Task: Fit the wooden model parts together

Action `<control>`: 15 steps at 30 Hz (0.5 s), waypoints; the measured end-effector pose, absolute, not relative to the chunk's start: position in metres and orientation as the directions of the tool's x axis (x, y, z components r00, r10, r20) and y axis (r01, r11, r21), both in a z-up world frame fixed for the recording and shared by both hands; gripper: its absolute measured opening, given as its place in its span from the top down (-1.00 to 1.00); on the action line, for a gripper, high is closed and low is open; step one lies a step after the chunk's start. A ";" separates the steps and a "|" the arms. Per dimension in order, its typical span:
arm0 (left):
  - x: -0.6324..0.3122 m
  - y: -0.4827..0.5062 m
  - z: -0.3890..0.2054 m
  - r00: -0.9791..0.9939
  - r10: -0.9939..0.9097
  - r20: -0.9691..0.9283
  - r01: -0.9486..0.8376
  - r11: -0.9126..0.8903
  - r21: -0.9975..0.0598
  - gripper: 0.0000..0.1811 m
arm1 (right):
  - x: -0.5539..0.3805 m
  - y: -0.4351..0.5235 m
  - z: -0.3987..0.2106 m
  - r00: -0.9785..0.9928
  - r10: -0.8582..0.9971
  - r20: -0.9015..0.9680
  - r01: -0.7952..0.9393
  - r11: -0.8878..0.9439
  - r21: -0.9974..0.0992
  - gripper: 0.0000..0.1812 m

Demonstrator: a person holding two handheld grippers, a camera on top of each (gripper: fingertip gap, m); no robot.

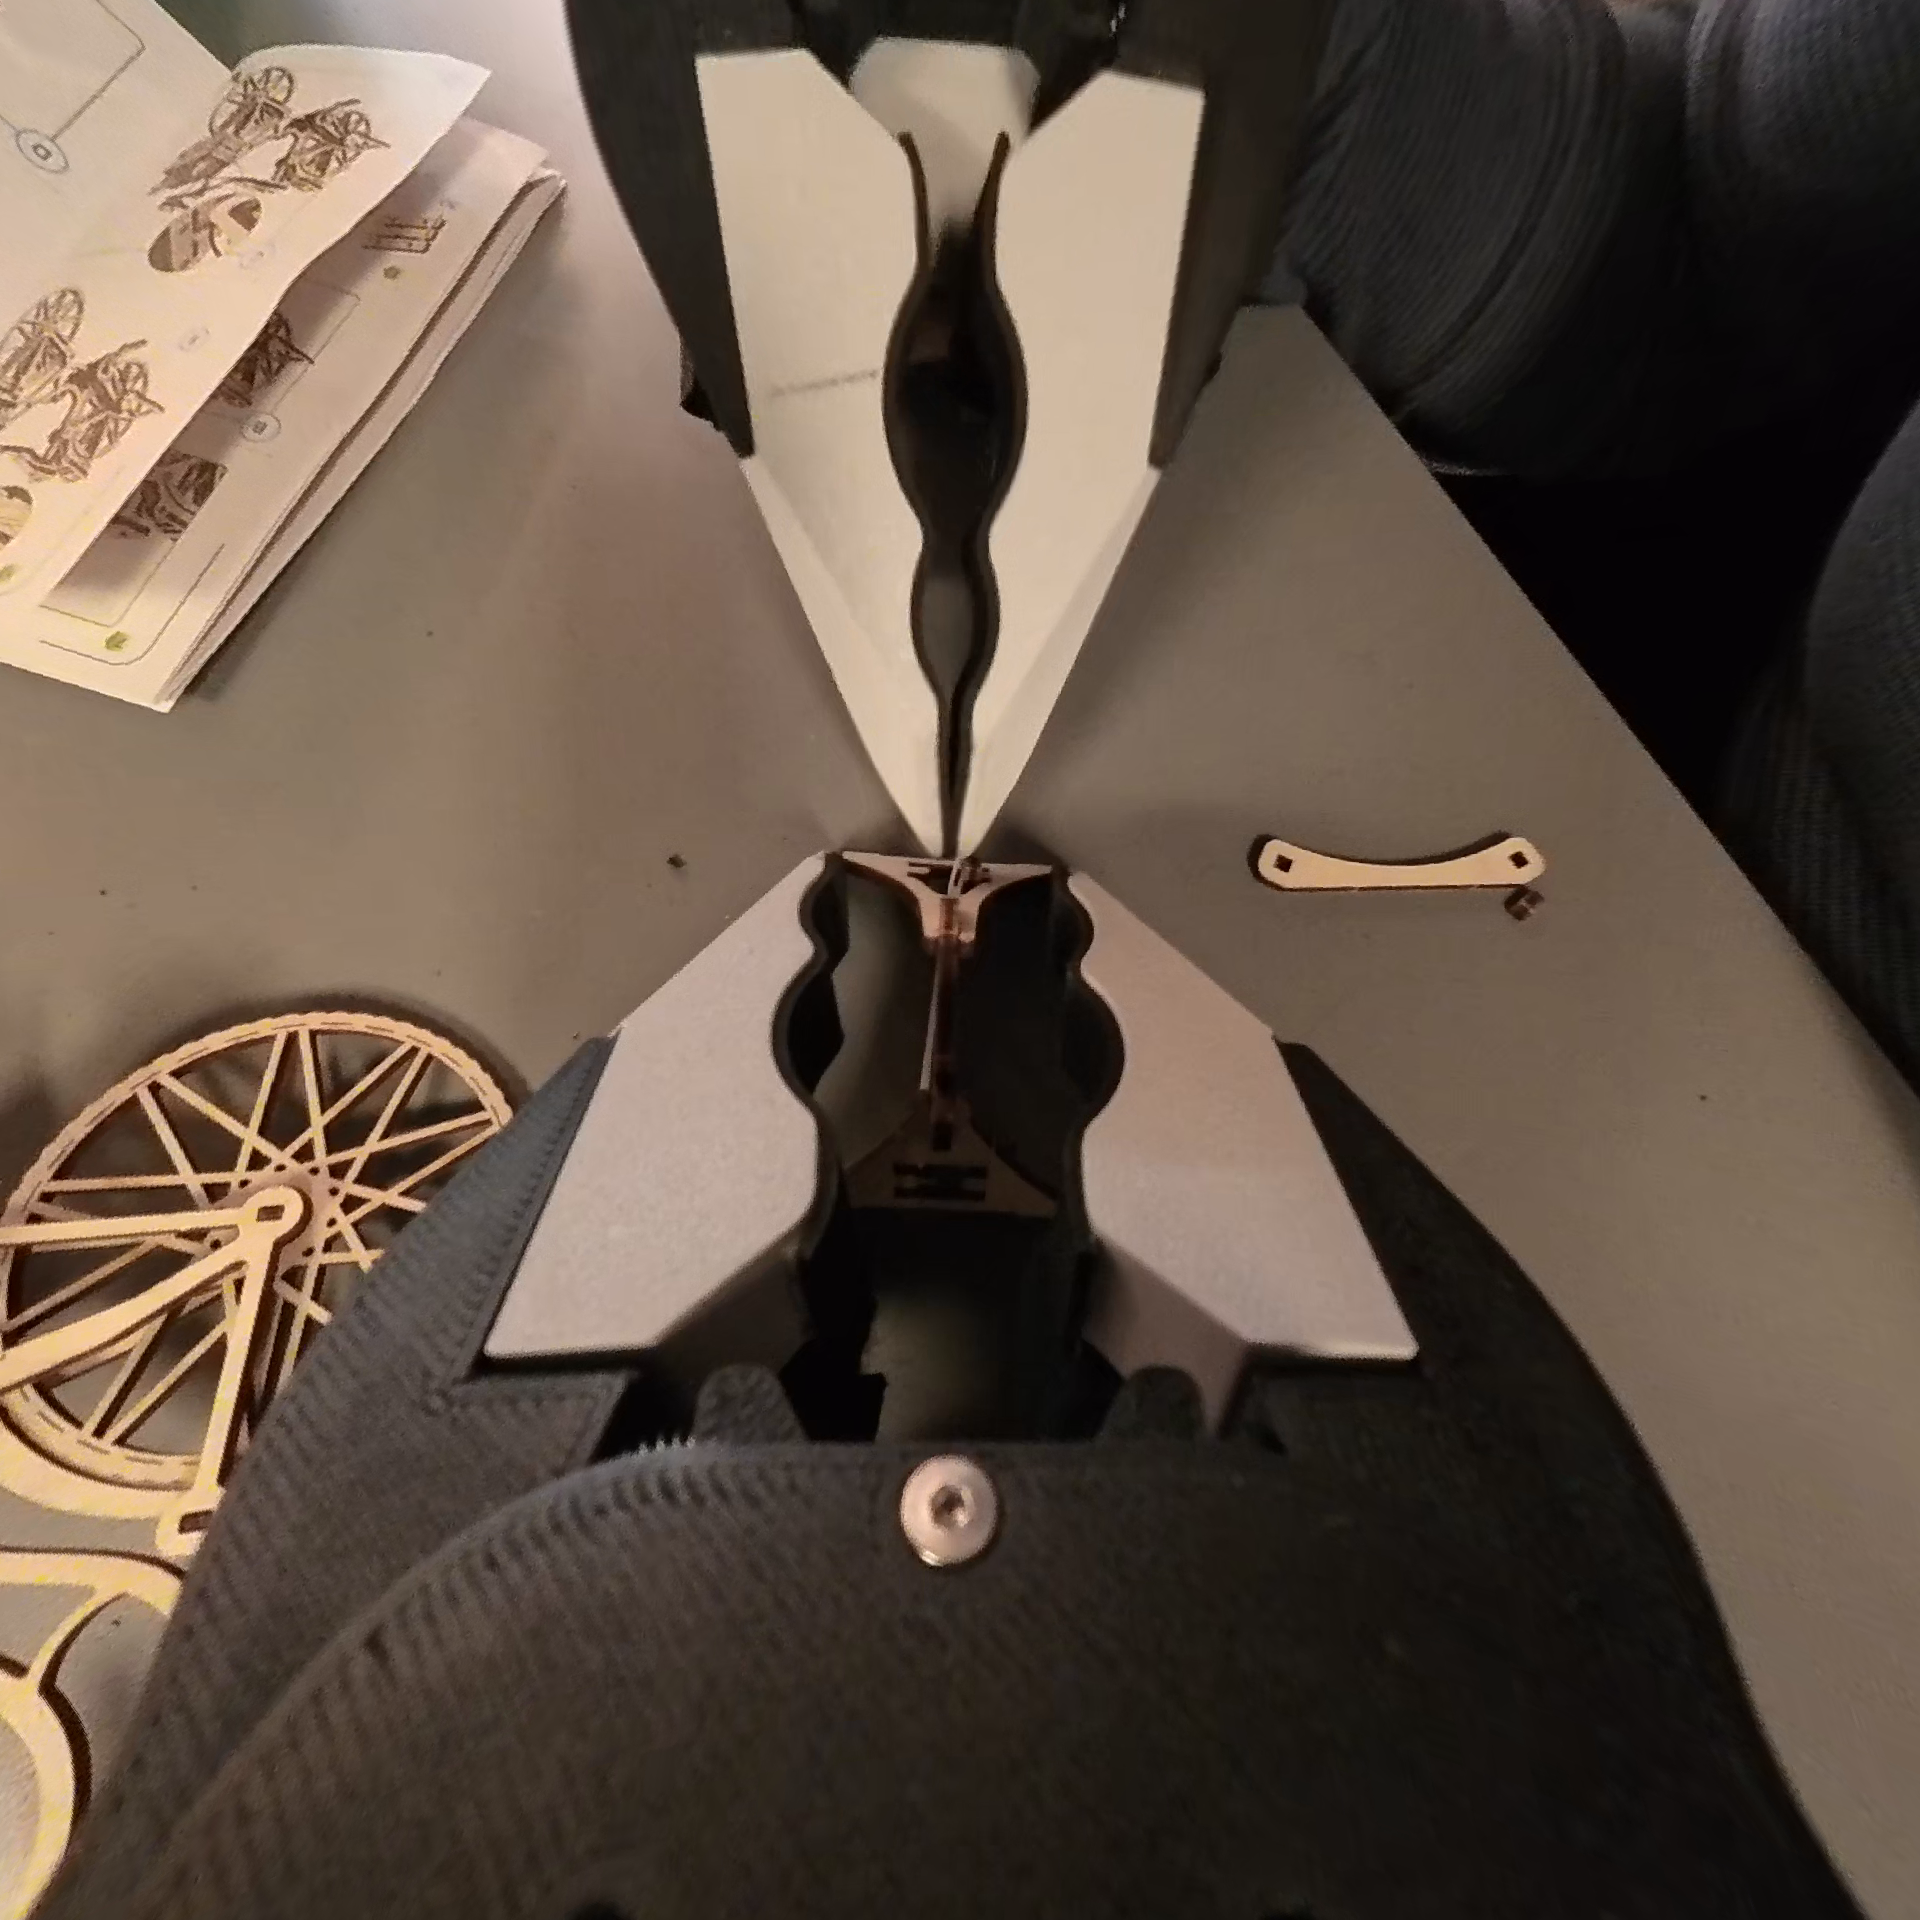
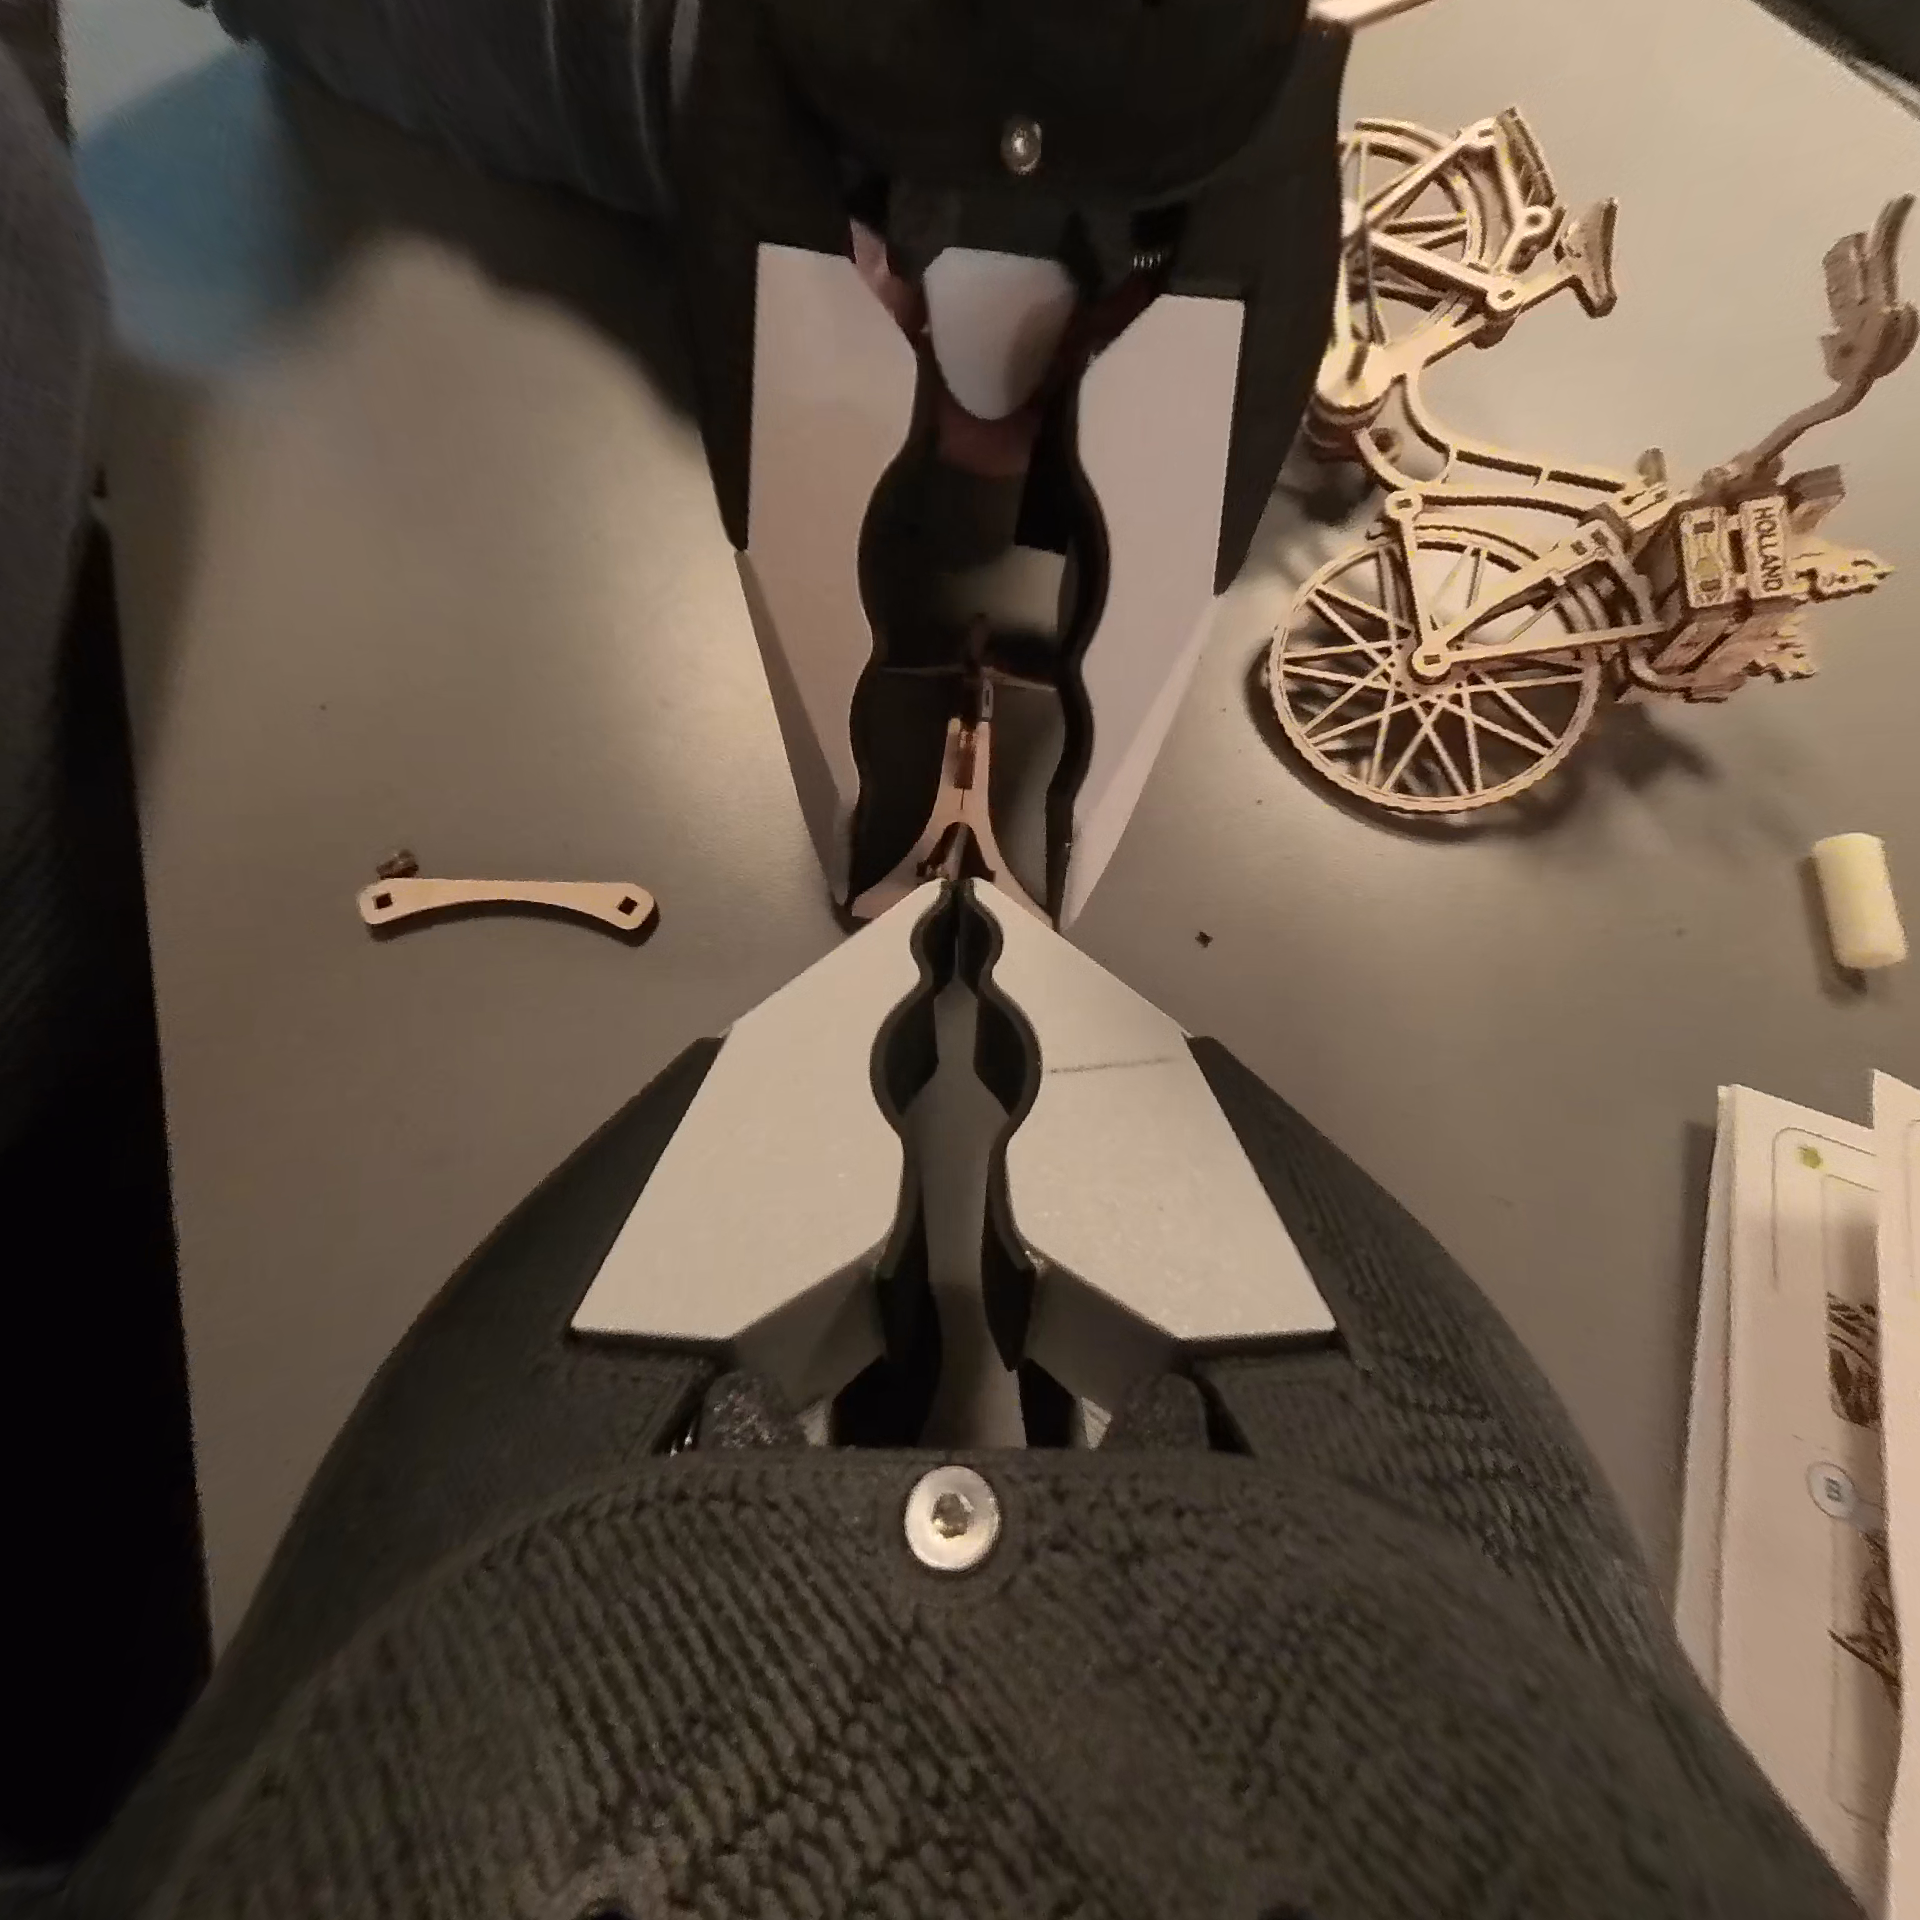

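Observation:
My left gripper (image 1: 945,875) is shut on a thin wooden part (image 1: 945,997) held edge-on between its pads above the grey table (image 1: 520,831). My right gripper (image 1: 951,831) comes from the opposite side, jaws shut, its tips touching the front end of that part. I cannot tell whether they pinch it. In the right wrist view, the right gripper (image 2: 956,894) meets the left gripper (image 2: 956,862) tip to tip, with the wooden part (image 2: 961,800) between the left pads. A loose curved wooden strip (image 1: 1397,871) with a square hole at each end lies flat beside them (image 2: 506,902).
A partly built wooden bicycle (image 2: 1455,623) lies on the table; its wheel (image 1: 239,1195) is close by my left gripper. An instruction booklet (image 1: 239,343) lies open at the far left. A small pale cylinder (image 2: 1860,909) sits near it. The table edge (image 1: 1558,644) runs past a person's dark clothing (image 1: 1662,208). The grippers are tip to tip, or close to it.

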State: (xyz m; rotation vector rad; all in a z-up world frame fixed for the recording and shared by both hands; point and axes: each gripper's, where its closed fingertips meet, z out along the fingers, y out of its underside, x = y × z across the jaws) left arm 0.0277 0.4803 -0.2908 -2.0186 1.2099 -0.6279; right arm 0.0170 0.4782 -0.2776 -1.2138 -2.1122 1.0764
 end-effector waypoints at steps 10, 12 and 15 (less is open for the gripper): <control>0.027 0.480 -0.291 0.449 -0.892 0.054 -0.557 -0.326 -0.764 0.56 | 0.031 0.574 -0.162 0.235 0.900 0.367 -0.048 0.387 -0.921 0.97; 0.027 0.480 -0.291 0.448 -0.892 0.054 -0.557 -0.326 -0.764 0.56 | 0.038 0.579 -0.153 0.344 0.816 0.464 -0.048 0.509 -0.859 0.97; 0.027 0.480 -0.290 0.448 -0.893 0.052 -0.557 -0.324 -0.765 0.56 | 0.030 0.582 -0.160 0.376 0.748 0.546 0.025 0.581 -0.813 0.88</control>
